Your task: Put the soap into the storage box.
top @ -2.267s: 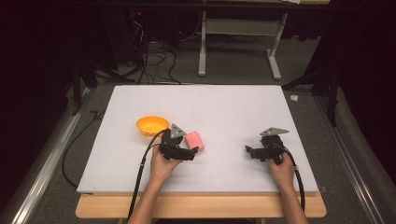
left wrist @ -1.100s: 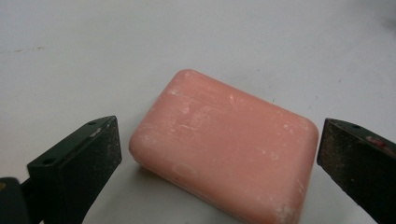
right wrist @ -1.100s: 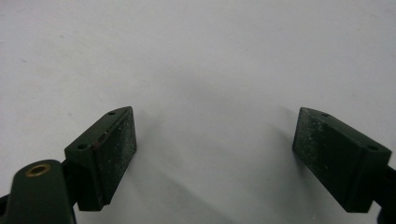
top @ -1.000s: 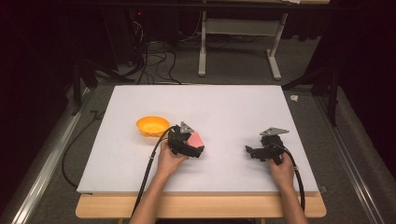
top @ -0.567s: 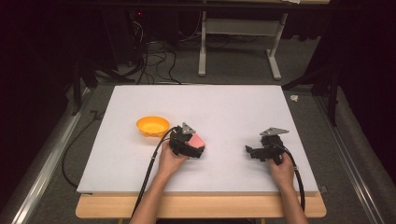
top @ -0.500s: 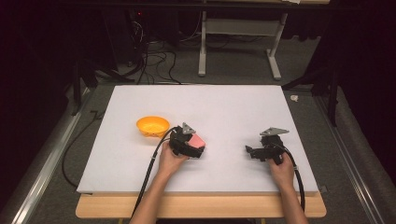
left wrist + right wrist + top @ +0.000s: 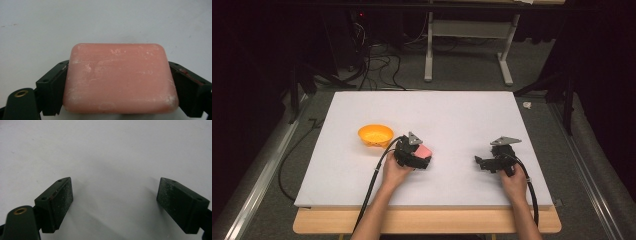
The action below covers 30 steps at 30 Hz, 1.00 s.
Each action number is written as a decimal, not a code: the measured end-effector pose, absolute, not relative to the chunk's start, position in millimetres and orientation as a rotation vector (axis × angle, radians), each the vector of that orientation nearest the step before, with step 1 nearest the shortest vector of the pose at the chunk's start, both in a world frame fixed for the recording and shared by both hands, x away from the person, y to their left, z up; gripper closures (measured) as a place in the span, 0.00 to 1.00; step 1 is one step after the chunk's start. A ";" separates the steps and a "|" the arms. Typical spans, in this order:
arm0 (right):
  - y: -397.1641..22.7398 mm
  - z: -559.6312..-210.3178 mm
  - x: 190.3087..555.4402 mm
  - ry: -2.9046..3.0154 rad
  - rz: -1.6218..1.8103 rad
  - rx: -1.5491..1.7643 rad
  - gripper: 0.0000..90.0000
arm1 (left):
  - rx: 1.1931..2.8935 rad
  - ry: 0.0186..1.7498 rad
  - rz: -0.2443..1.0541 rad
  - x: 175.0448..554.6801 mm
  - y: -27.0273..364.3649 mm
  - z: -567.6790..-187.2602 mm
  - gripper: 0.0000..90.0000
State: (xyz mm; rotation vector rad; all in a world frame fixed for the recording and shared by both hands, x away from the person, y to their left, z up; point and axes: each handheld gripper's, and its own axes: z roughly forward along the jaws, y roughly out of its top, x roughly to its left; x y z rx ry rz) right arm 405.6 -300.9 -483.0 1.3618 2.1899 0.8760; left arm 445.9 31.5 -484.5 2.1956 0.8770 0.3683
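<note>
A: Left gripper status?

B: Jaws have just been closing; fingers now clamped on the soap, one on each short end. Soap sits flat on the table, just right of the bowl.

A: Why end-on?

B: My guess: the flat ends give the pads a square bite, and the low hand keeps the bar from tipping. Bowl is near, likely the drop target.

A: Right gripper?

B: Fingers wide apart, nothing between them, parked on the table well clear of the soap.
</note>
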 end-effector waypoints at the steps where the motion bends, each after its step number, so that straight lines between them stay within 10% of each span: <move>1: -300.9 -483.0 405.6 2.190 0.876 1.362 0.16 | 2.195 0.878 0.368 445.8 31.4 -484.4 0.15; 30: -300.8 -483.0 405.6 2.188 0.877 1.364 0.16 | 2.139 0.902 0.384 430.4 47.3 -457.9 0.15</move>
